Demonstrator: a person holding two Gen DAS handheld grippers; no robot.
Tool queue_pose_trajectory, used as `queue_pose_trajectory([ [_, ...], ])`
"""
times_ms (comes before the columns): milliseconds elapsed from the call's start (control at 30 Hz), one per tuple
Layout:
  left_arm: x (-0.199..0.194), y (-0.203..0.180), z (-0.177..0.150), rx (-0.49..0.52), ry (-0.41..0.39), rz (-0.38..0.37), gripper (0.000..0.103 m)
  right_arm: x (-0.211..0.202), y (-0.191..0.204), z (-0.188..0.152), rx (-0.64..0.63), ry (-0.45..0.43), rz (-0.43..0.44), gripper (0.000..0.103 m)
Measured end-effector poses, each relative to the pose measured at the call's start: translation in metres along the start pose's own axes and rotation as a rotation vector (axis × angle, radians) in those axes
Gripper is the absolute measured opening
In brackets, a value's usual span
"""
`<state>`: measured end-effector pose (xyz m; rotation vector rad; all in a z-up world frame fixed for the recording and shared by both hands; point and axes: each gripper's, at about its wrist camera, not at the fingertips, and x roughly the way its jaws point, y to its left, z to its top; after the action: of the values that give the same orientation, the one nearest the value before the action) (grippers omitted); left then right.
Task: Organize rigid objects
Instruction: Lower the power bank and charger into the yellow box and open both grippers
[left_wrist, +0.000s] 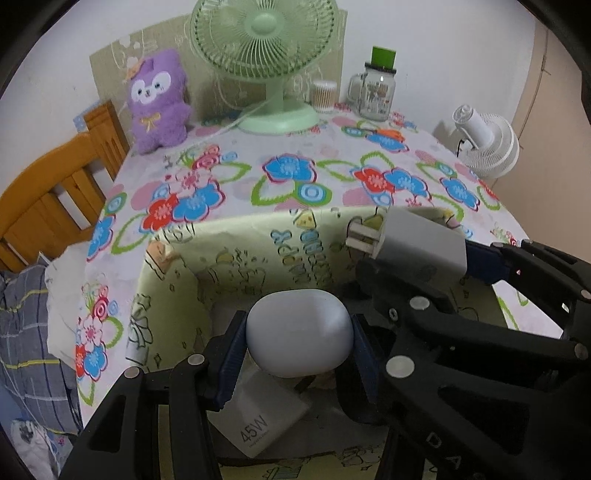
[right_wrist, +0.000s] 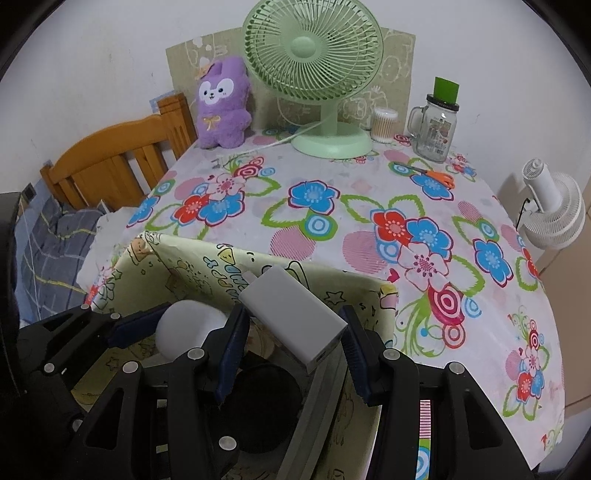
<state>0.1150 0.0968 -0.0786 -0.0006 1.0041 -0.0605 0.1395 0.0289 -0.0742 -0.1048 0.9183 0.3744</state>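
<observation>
A white rounded case (left_wrist: 299, 332) sits between the blue pads of my left gripper (left_wrist: 299, 334), which is shut on it above the open yellow-green cartoon-print box (left_wrist: 221, 251). Under it in the box lies a white "45W" charger carton (left_wrist: 266, 417). My right gripper (right_wrist: 293, 321) is shut on a white plug-in charger (right_wrist: 291, 314), tilted over the same box (right_wrist: 207, 273). Its prongs point away, as the left wrist view shows on the charger (left_wrist: 421, 240) in the right gripper (left_wrist: 424, 258). The left gripper (right_wrist: 184, 328) with the case (right_wrist: 184, 325) appears beside it. A black round item (right_wrist: 266, 406) lies in the box.
The box stands at the near edge of a table with a floral cloth (right_wrist: 332, 221). At the back stand a green fan (right_wrist: 317, 74), a purple plush (right_wrist: 221, 103), a cotton-swab tub (right_wrist: 384, 123) and a glass mug jar (right_wrist: 436, 125). Orange scissors (right_wrist: 436, 175) lie near it. A white fan (right_wrist: 554, 210) is right, a wooden bed frame (right_wrist: 118, 162) left.
</observation>
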Motion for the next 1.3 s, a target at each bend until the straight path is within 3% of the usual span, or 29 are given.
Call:
queue_pose_trajectory([
  [333,-0.002,0.001,0.000,-0.041,0.022,-0.022,0.067,0.009,0.002,0.005,-0.013,0.037,-0.006,0.053],
  [700,-0.012,0.003,-0.003,-0.028,-0.035,0.072,0.076,0.015,0.007,0.007,-0.034,0.070,0.006,0.055],
  [767,-0.012,0.004,-0.003,-0.036,-0.027,0.078,0.080,0.014,0.009,0.008,-0.048,0.064,0.003,0.057],
  [833,-0.014,0.004,-0.005,-0.037,-0.027,0.080,0.082,0.012,0.009,0.007,-0.053,0.053,-0.001,0.070],
  [900,-0.018,0.004,-0.006,-0.038,-0.032,0.085,0.087,0.008,0.009,0.006,-0.048,0.038,-0.008,0.073],
  [1300,-0.042,-0.010,-0.012,-0.027,-0.077,0.088,0.097,-0.024,0.002,-0.004,-0.033,-0.020,-0.005,0.082],
])
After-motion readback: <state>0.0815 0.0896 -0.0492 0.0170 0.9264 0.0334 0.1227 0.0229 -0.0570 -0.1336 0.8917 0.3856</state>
